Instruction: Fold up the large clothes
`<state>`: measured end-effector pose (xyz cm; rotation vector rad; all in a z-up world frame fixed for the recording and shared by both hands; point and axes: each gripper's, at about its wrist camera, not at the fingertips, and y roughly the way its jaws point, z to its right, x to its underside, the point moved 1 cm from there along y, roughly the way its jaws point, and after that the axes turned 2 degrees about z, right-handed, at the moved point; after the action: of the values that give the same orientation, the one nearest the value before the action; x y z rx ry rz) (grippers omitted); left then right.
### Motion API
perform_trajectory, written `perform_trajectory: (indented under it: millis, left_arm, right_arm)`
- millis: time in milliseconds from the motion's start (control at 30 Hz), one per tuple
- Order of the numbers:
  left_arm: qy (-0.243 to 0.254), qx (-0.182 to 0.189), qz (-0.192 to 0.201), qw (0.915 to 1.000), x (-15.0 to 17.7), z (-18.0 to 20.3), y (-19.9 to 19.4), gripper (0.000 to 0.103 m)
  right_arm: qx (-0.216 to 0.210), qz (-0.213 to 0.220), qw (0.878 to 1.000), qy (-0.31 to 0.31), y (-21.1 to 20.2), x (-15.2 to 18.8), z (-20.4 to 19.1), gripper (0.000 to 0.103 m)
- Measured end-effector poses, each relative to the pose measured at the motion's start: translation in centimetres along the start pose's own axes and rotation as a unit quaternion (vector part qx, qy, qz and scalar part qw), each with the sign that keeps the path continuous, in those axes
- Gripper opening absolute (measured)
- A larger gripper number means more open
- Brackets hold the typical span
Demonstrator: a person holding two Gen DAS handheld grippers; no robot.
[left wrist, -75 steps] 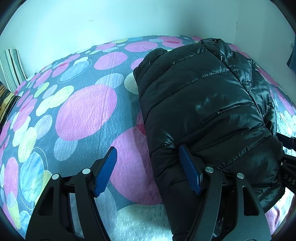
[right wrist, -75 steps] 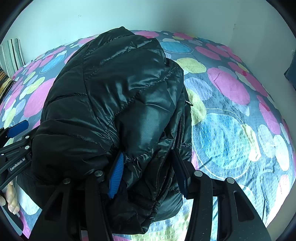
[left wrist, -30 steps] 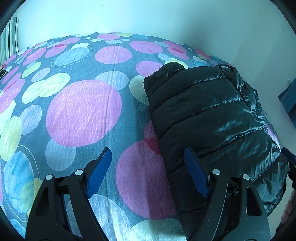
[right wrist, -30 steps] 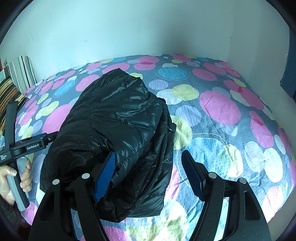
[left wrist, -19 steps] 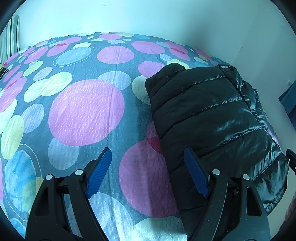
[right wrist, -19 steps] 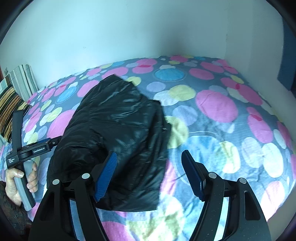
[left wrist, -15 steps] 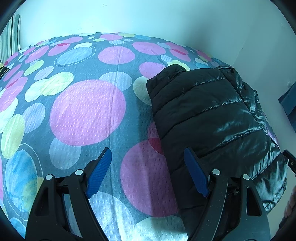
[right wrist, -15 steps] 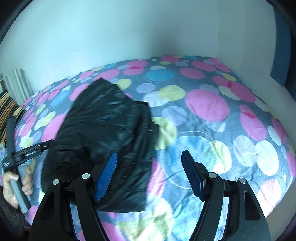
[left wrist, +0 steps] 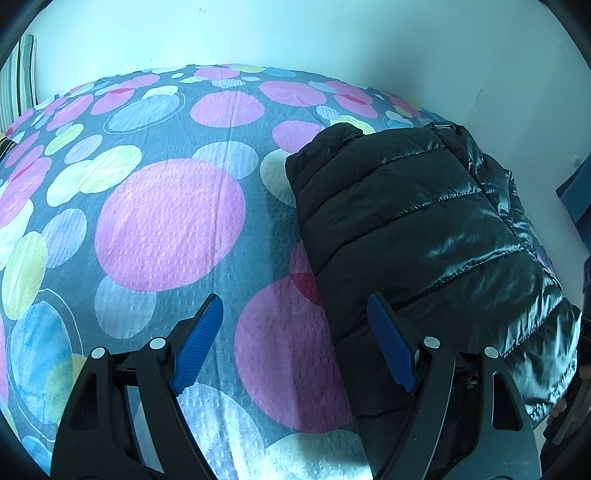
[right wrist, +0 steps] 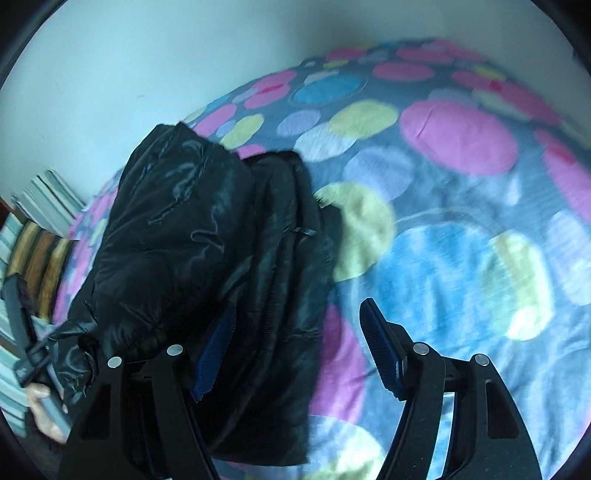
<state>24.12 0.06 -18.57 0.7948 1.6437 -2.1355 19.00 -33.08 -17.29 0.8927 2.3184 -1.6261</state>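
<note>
Left tongs (left wrist: 295,347) and right tongs (right wrist: 295,350) wide, empty, beside folded jacket (left wrist: 424,236).

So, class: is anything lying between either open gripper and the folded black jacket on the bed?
Nothing visible does. The left gripper stands open beside the black jacket, over bare bedspread. The right gripper is open at the jacket's near edge; the blur hides contact.

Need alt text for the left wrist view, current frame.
A folded black puffer jacket lies on the right side of a bedspread printed with pink, blue and yellow circles. The left gripper hangs over the bedspread with jaws open and nothing between them, its right blue pad at the jacket's near left edge. A pale wall rises behind the bed.
</note>
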Motion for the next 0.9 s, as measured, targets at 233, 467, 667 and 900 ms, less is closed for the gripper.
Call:
perform_trajectory:
  millis: [233, 467, 667, 900]
  left_arm:
    - [-0.002, 0.002, 0.0, 1.0, 0.0, 0.1, 0.2, 0.08]
    - [-0.002, 0.003, 0.001, 1.0, 0.1, 0.1, 0.5, 0.08]
    - [-0.003, 0.009, 0.002, 1.0, 0.1, -0.1, 0.5, 0.08]
    - [-0.016, 0.036, 0.001, 0.9992, -0.1, -0.5, 0.3, 0.08]
  right_arm:
    - [-0.084, -0.036, 0.994, 0.057, 2.4, 0.5, 1.4, 0.069]
    - [-0.135, -0.045, 0.986, 0.09, 4.1, 1.2, 1.7, 0.071]
    - [-0.12, -0.029, 0.99, 0.071, 3.9, 0.8, 1.3, 0.075]
    - [-0.13, -0.046, 0.987, 0.08, 4.8, 0.3, 1.4, 0.059]
